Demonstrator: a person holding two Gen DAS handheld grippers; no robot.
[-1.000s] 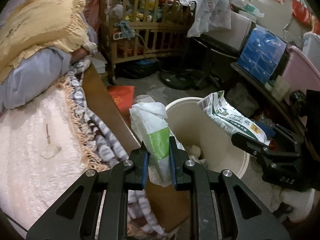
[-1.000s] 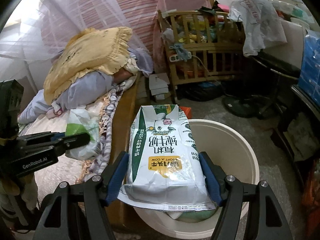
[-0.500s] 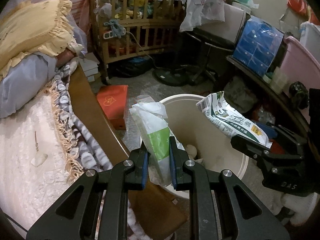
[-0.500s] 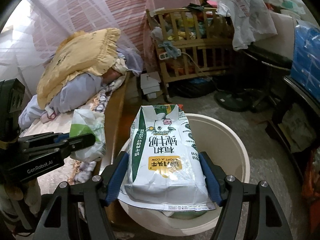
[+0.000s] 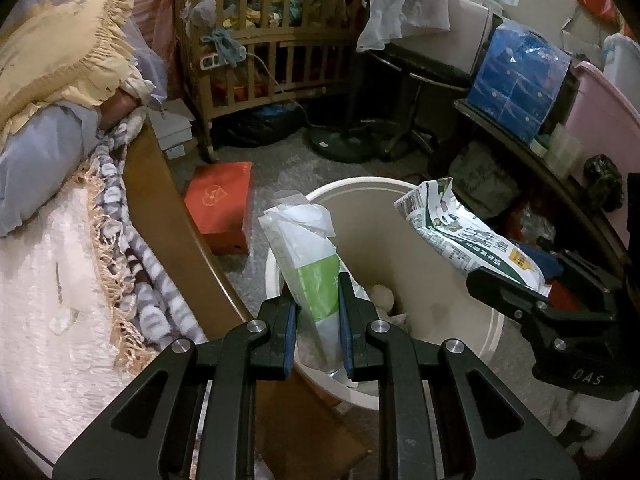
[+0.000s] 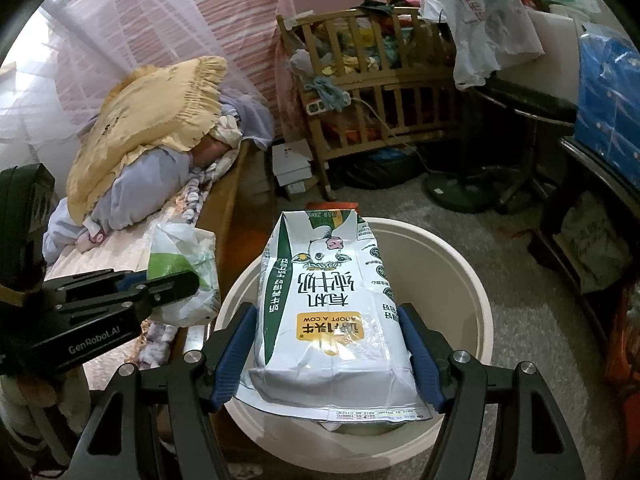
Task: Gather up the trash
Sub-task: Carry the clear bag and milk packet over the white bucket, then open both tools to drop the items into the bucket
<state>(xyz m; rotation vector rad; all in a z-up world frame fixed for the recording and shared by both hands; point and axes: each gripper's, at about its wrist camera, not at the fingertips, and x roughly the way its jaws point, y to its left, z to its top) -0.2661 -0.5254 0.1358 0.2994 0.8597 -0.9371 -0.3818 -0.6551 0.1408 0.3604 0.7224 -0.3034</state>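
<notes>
My left gripper (image 5: 318, 312) is shut on a crumpled white and green plastic bag (image 5: 308, 256), held over the near left rim of a cream round bin (image 5: 494, 332). Crumpled white trash lies at the bin's bottom (image 5: 382, 294). My right gripper (image 6: 328, 344) is shut on a white and green milk carton pack (image 6: 324, 312), its pads pressing both sides, right above the bin (image 6: 452, 264). In the left wrist view the carton pack (image 5: 460, 232) hangs over the bin's right rim. In the right wrist view the plastic bag (image 6: 182, 264) sits at the left in the left gripper (image 6: 188, 280).
A bed with a wooden side rail (image 5: 168, 216), a fringed blanket and a yellow pillow (image 5: 60, 60) runs along the left. A red box (image 5: 222, 212) lies on the floor beyond the bin. A wooden crib (image 5: 276, 52), a fan base (image 5: 344, 144) and a cluttered shelf (image 5: 560, 184) stand behind.
Both grippers have drifted away from the bed toward the bin with their loads still held. The plastic bag now hangs over the bin's rim.
</notes>
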